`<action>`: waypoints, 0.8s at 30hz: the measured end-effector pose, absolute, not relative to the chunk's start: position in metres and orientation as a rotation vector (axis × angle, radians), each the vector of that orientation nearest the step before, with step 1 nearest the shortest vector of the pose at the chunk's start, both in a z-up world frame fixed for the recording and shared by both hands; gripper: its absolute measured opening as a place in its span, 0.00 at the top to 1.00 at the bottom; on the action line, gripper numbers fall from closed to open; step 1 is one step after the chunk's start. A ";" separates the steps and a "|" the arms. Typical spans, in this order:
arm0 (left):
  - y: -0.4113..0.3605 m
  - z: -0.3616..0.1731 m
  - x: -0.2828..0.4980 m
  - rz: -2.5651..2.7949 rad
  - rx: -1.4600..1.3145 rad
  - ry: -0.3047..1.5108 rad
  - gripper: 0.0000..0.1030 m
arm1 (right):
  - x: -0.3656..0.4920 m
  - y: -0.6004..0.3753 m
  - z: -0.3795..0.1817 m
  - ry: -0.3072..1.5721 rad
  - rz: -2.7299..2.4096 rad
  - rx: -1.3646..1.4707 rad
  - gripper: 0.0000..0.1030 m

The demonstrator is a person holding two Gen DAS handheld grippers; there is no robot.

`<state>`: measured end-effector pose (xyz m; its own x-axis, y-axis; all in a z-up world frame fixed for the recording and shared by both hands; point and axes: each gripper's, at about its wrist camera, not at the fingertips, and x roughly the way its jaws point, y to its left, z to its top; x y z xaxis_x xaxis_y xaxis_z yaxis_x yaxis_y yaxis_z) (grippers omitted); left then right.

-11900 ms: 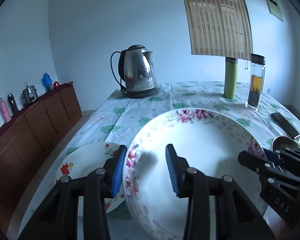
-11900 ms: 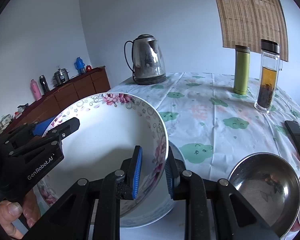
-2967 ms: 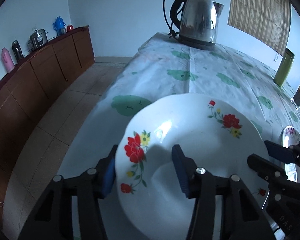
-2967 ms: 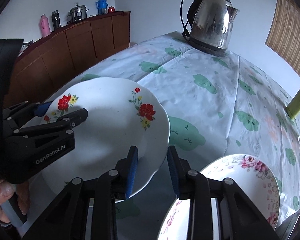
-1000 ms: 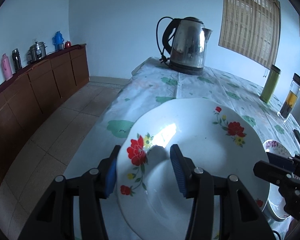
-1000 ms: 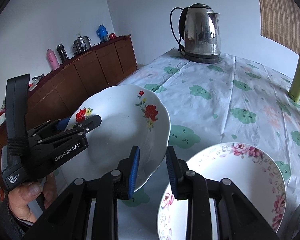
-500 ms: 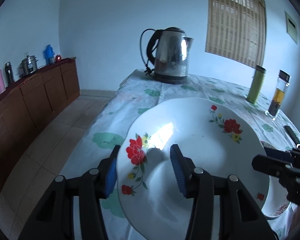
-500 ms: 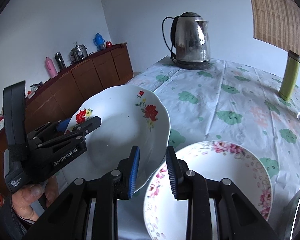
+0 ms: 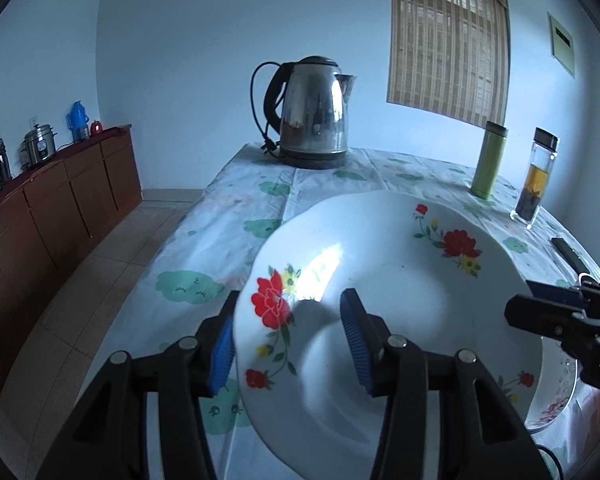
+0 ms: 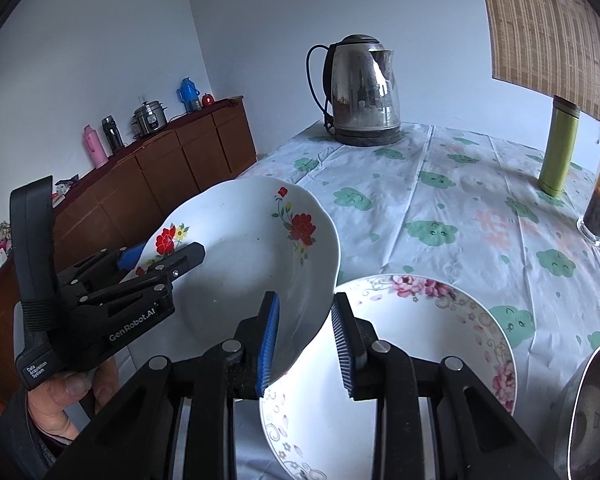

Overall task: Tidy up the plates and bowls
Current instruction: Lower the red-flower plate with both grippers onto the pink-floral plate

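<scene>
A white plate with red flowers (image 9: 400,300) hangs tilted above the table, held from both sides. My left gripper (image 9: 288,340) is shut on its left rim, one blue pad under and one inside. My right gripper (image 10: 305,340) is shut on the plate's (image 10: 252,264) right rim; it shows as a black tip (image 9: 556,312) at the right of the left wrist view. A hand holds the left gripper (image 10: 140,276) at the left of the right wrist view. A pink-flowered bowl (image 10: 420,320) rests on the tablecloth, partly under the plate's right edge.
A steel bowl (image 10: 596,408) sits at the far right beside the pink-flowered bowl. At the back stand a kettle (image 9: 312,116), a green flask (image 9: 490,160) and a tea bottle (image 9: 536,184). A dark handset (image 9: 568,254) lies to the right. The table's left edge drops to the floor near a wooden sideboard (image 9: 40,208).
Both grippers have carried the white plate rightwards toward the pink-flowered bowl, which now lies closer under the plate's right edge. The grips are unchanged.
</scene>
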<state>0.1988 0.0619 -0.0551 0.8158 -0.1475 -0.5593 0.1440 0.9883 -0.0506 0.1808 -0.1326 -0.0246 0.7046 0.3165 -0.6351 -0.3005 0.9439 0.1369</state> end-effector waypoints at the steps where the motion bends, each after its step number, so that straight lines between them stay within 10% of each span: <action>1: 0.061 -0.055 0.198 -0.162 -0.004 0.592 0.53 | 0.180 -0.134 -0.025 0.712 0.340 0.026 0.71; 24: 0.025 -0.053 0.189 -0.260 0.059 0.551 0.53 | 0.168 -0.172 -0.034 0.720 0.282 0.078 0.71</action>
